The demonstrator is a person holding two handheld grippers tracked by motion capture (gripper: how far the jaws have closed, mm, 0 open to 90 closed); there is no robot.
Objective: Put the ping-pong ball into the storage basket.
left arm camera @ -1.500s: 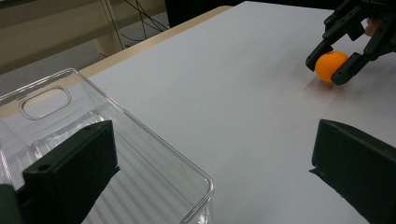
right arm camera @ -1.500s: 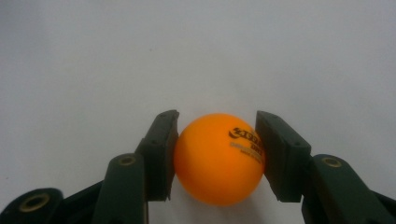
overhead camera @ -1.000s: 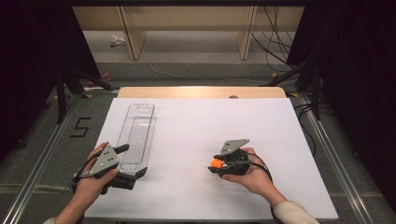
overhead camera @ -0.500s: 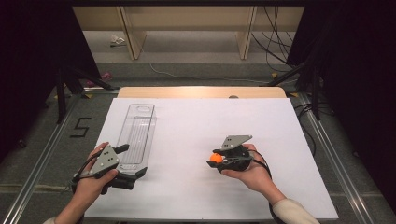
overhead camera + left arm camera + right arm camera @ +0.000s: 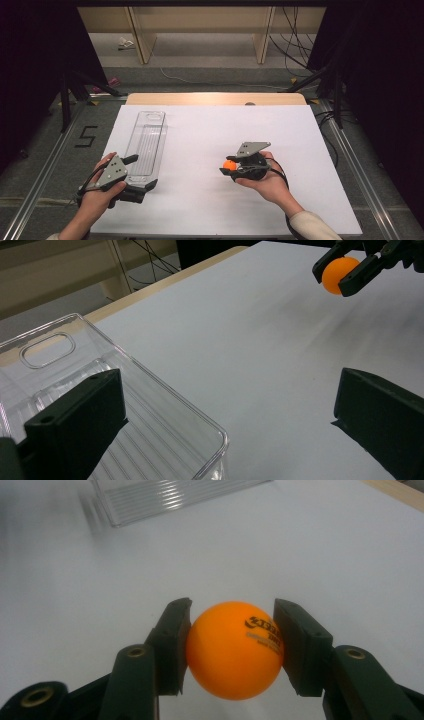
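High view: the right gripper (image 5: 229, 167) holds a small orange ball (image 5: 229, 164) above the white table sheet (image 5: 210, 145), well apart from the long clear plastic tray (image 5: 146, 145). Right gripper view: both pads press the ball's sides; black print shows on it. Left gripper view: the left gripper (image 5: 225, 425) stands wide apart, one jaw over the tray's near corner, gripping nothing.
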